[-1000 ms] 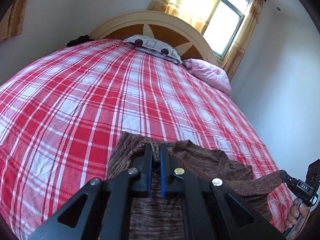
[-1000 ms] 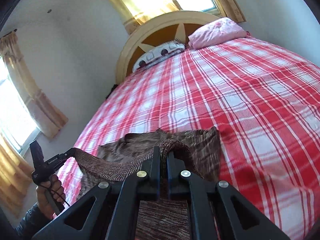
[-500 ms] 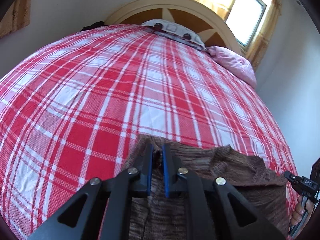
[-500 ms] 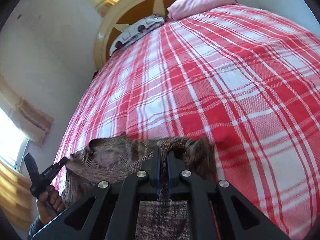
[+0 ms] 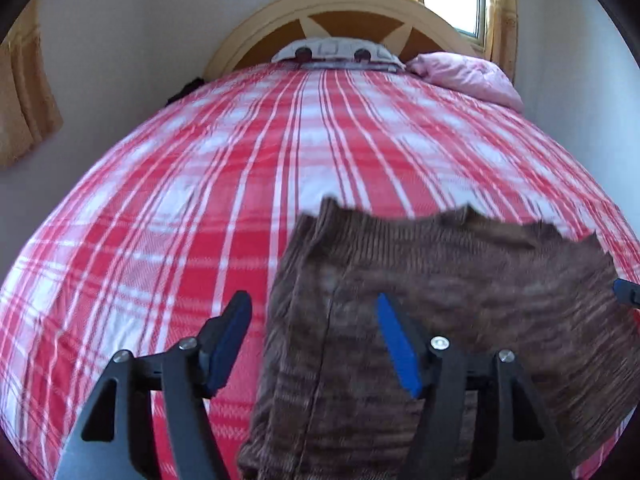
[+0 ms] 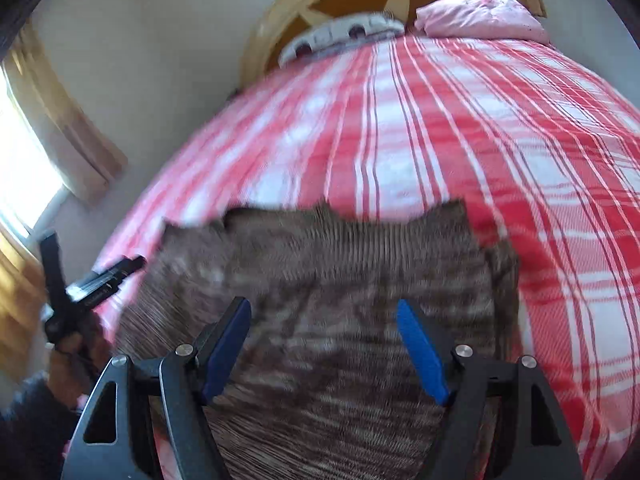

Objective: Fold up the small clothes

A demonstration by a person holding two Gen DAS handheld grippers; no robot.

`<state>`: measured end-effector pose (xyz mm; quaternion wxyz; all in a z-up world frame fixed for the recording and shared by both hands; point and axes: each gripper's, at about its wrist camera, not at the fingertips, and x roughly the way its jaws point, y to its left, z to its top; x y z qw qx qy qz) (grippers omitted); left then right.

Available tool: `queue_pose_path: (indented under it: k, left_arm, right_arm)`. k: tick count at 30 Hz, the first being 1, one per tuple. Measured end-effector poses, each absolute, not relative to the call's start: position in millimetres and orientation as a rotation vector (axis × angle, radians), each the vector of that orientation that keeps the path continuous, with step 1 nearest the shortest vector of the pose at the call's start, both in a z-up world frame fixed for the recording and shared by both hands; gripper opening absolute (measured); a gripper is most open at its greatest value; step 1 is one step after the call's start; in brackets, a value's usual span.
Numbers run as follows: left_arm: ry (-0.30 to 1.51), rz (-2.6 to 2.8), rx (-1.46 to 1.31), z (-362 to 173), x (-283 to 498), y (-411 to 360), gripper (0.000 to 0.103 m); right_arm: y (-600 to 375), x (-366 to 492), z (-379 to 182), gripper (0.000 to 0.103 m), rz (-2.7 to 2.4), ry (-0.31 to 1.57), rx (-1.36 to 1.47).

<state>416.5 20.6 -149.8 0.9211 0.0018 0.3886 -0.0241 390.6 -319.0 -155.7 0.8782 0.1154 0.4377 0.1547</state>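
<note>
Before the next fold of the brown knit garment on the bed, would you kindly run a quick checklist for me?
1. Left gripper has just been opening, pads clear of cloth: ok.
2. Right gripper has just been opening, nothing pinched: ok.
3. Brown knit garment lies on the plaid bedspread: ok.
4. Far edge even: not ok, jagged.
5. Layers flat underneath: cannot tell, blurred.
6. Pink pillow away from the work: ok.

Both jaws just popped open, pads touching nothing: left hand-held gripper (image 5: 314, 340) and right hand-held gripper (image 6: 324, 344), each angled downward, left hand (image 6: 74, 350) gripping its handle.
</note>
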Motion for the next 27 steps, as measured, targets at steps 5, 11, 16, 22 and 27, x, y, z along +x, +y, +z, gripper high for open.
queue_pose_path:
  k: [5, 11, 16, 22, 27]
  left_arm:
    - [0.875, -0.055, -0.057, -169, 395, 51, 0.068]
    - [0.892, -0.07, -0.043, -173, 370, 53, 0.068]
    - [0.866, -0.046, -0.033, -169, 355, 52, 0.068]
    - [0.898, -0.065, 0.026, -176, 330, 45, 0.069]
    - [0.9, -0.061, 0.066, -177, 320, 43, 0.076]
  right_arm:
    - [-325, 364, -166, 0.076, 0.263, 0.965, 0.198]
    - [-326, 311, -155, 0.076, 0.257, 0.94, 0.094]
    - [-315, 279, -164, 0.076, 0.239, 0.937, -0.012]
    - [-313, 256, -174, 0.076, 0.179, 0.955, -0.091]
    - [-324, 245, -177, 0.076, 0.172, 0.96, -0.05]
